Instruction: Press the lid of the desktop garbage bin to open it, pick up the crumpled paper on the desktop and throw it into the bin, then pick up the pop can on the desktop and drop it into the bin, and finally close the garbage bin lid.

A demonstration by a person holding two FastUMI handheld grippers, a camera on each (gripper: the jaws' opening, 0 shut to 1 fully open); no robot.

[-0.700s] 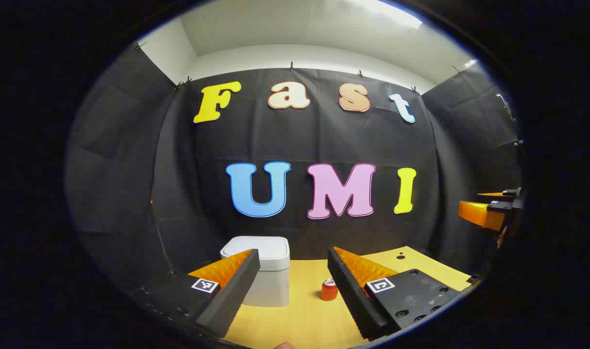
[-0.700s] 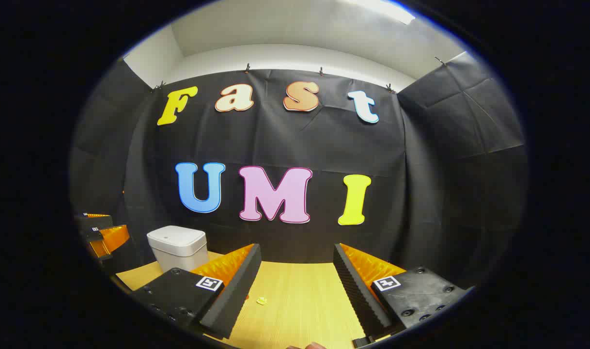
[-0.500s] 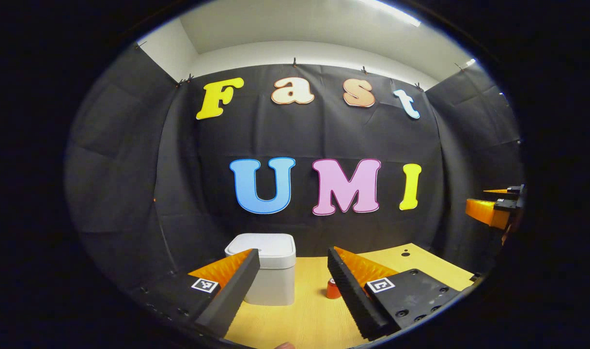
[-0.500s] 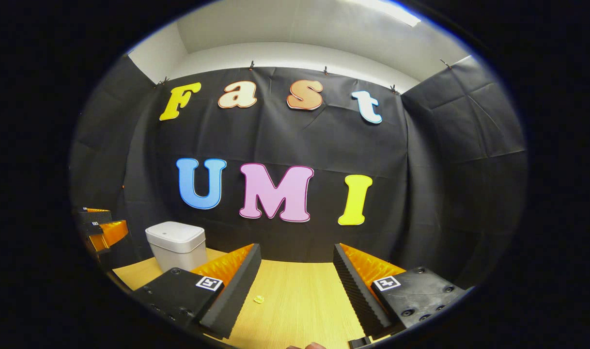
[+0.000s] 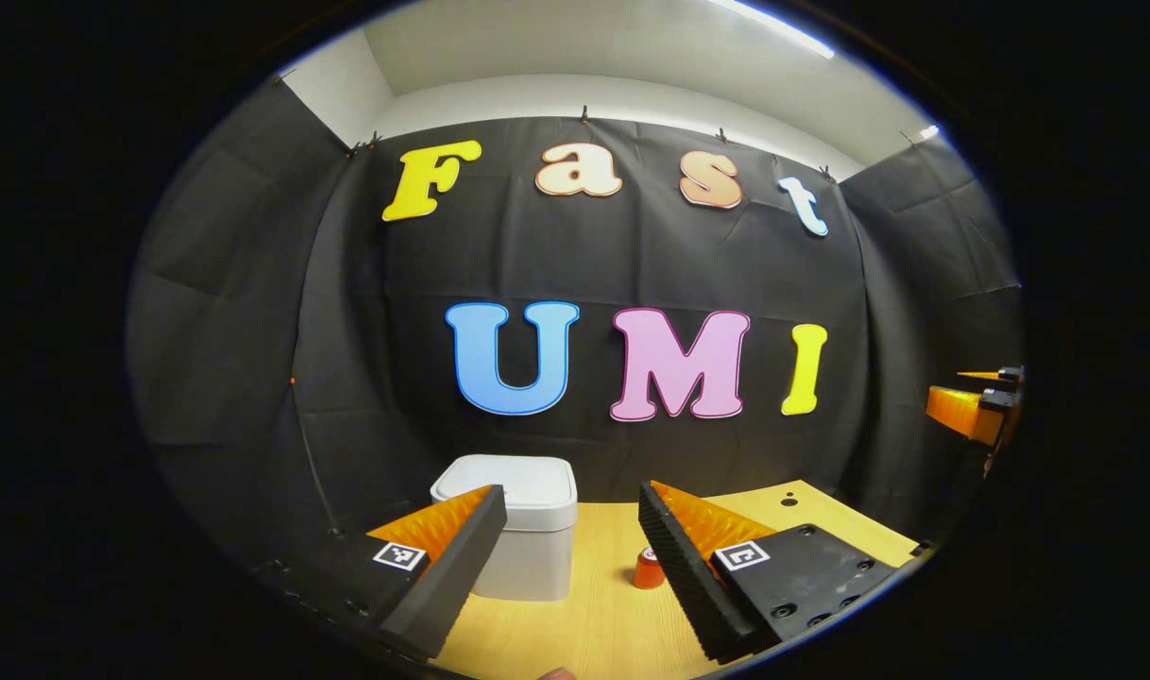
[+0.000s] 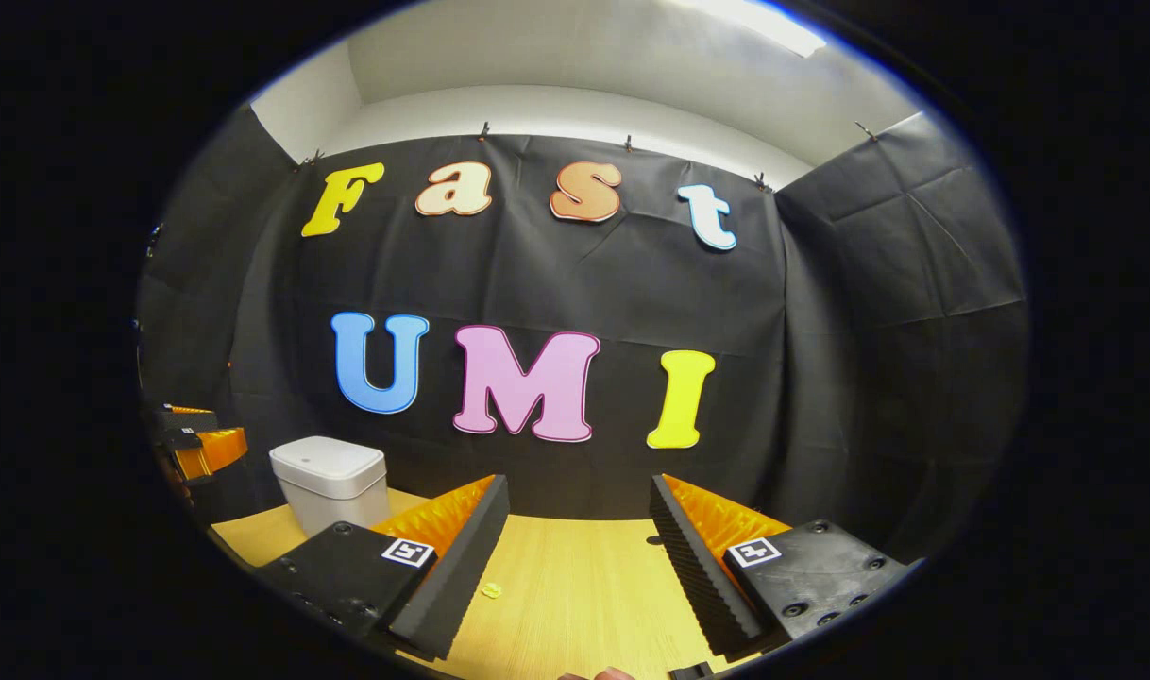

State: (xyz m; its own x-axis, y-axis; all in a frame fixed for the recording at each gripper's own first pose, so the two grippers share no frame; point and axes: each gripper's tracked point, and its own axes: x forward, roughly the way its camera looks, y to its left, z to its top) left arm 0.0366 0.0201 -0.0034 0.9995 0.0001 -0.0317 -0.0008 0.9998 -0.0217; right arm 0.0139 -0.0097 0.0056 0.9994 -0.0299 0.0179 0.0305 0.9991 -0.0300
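Desk (image 5: 603, 623) bore garbage bin (image 5: 523, 538), lid down, ahead, slightly left of left gripper (image 5: 571, 557), nearer hand; jaws wide, empty. Right gripper (image 6: 575, 557) wide, empty, bin (image 6: 334, 486) far left. Pop can (image 5: 647, 569) beside bin. Small crumpled paper (image 6: 491, 590) near.

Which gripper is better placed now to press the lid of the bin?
Probably the left gripper: the garbage bin, lid shut, stands just ahead of its open fingers. From the right gripper, the bin sits farther off to one side.
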